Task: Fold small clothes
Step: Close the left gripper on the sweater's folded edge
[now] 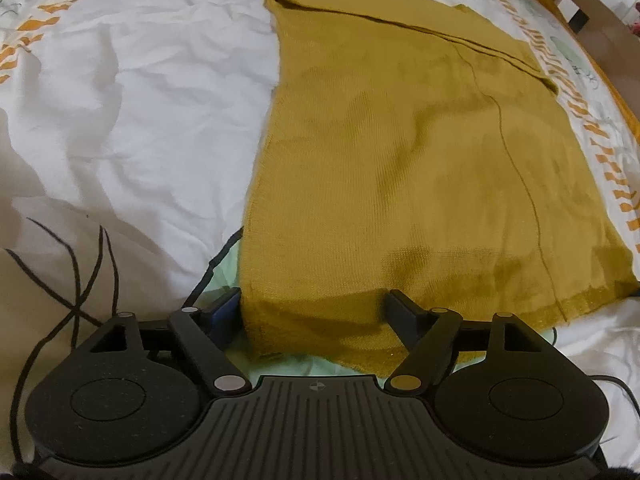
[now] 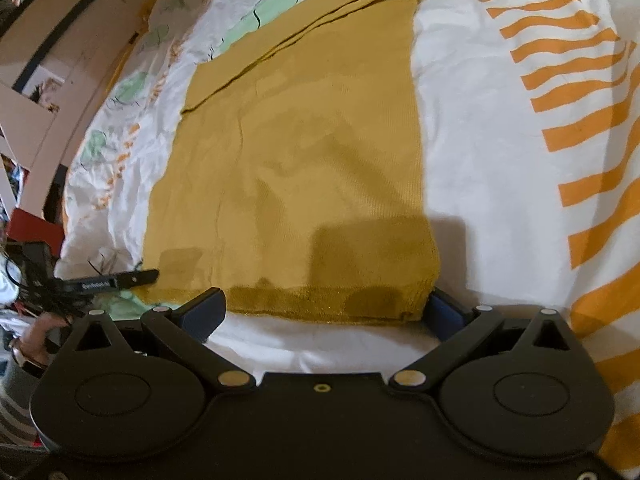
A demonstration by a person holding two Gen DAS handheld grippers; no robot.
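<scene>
We see the sweater (image 1: 420, 160) lying flat on the bed (image 1: 140, 100). Our left gripper (image 1: 314, 312) and right gripper (image 2: 324, 312) both stand spread at its hem, pinching nothing.

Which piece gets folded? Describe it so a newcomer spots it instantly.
Start at the bedsheet, white with orange stripes and green patches. Flat on it lies the mustard knit garment, its ribbed hem nearest both grippers. It is the only plain, single-coloured cloth there.

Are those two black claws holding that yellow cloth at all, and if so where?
Nothing is held. Both the left gripper and right gripper have open jaws at the near hem corners of the sweater.
</scene>
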